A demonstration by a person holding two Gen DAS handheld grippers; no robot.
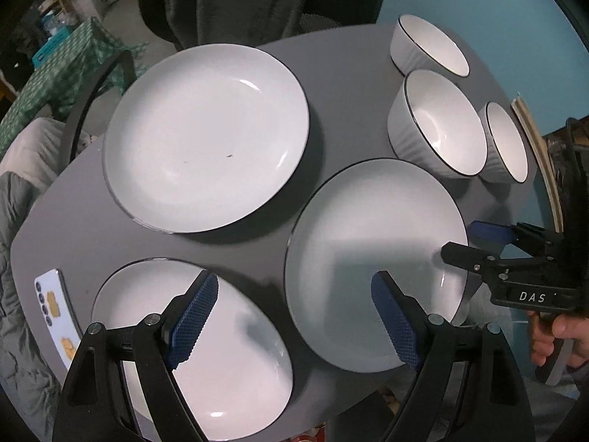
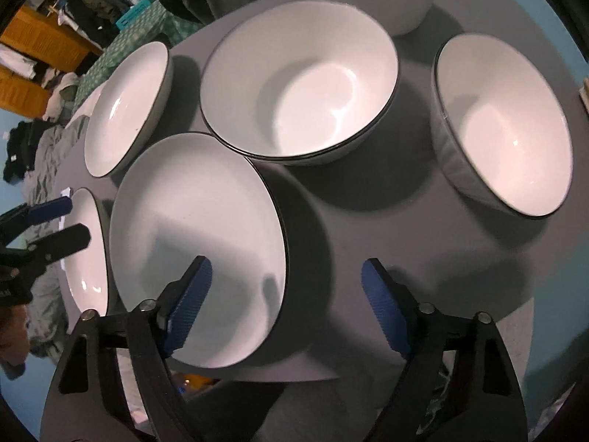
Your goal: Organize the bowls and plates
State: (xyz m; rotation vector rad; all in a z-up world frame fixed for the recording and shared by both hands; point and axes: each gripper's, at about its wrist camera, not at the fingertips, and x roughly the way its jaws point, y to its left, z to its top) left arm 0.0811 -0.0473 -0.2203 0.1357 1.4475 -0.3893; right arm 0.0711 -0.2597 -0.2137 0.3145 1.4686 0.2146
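Plates and bowls sit on a gray table (image 1: 349, 84), all white with thin dark rims. From the left wrist camera, one big plate (image 1: 206, 136) lies at the far left side, a second plate (image 1: 375, 261) lies nearer on the right, and a third plate (image 1: 228, 353) lies closest, under the left gripper (image 1: 294, 328). That gripper hangs above the table with its blue pads far apart and nothing between them. Three bowls stand in a group at the far right: a far bowl (image 1: 430, 46), a middle bowl (image 1: 438, 123) and a small-looking bowl (image 1: 504, 143) just beside it. The right gripper (image 1: 456, 241) shows at the right edge, next to the second plate. From the right wrist camera, the right gripper (image 2: 285, 307) is also wide apart and holds nothing. It hangs over the right rim of the nearest plate (image 2: 198, 243). A phone (image 1: 60, 316) lies at the table's left edge.
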